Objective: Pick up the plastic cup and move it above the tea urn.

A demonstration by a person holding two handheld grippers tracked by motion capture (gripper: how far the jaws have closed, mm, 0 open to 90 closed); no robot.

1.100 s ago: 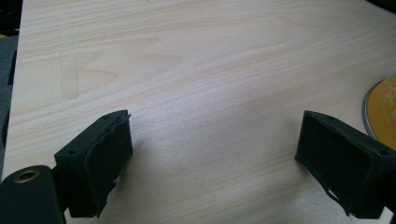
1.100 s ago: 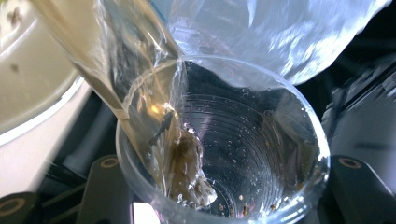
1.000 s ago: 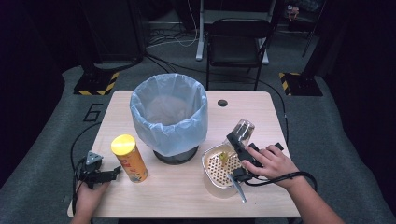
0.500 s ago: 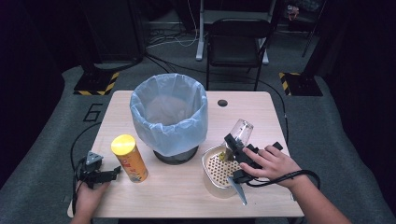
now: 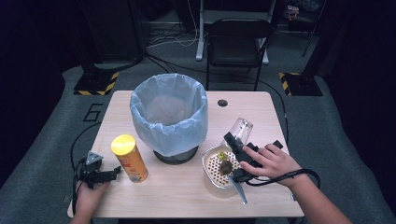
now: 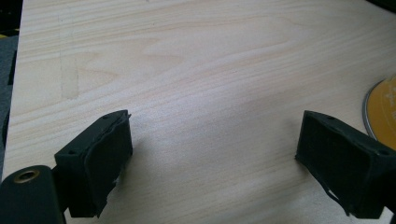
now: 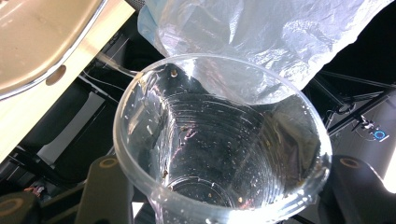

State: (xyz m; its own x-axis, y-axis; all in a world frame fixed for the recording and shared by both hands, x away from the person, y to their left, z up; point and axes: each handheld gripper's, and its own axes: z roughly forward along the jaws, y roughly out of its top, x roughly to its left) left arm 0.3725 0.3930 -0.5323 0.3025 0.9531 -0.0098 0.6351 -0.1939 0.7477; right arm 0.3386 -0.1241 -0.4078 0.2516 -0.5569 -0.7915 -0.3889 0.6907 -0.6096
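since the earlier frames the right gripper (image 5: pixel 239 140) has tipped the clear cup (image 5: pixel 240 127) more upright; a brown clump (image 5: pixel 226 166) now lies in the strainer (image 5: pixel 210 158). jaws clamp the near-empty cup beside the lined bin (image 5: pixel 169 116). left gripper (image 5: pixel 103 175) rests open by the can (image 5: pixel 130 157). emptying looks done; binning remains.

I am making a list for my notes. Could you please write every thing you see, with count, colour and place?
table: one, light wood, centre of the high view
bin with bag: one, dark bin, pale blue bag, table middle
chip can: one, orange with yellow lid, upright, front left
strainer tray: one, metal, perforated, brown scraps in it, front right
plastic cup: one, clear, tilted, above the tray
chair: one, black, behind the table
left gripper: black, open, beside the can
right gripper: black, shut on the cup
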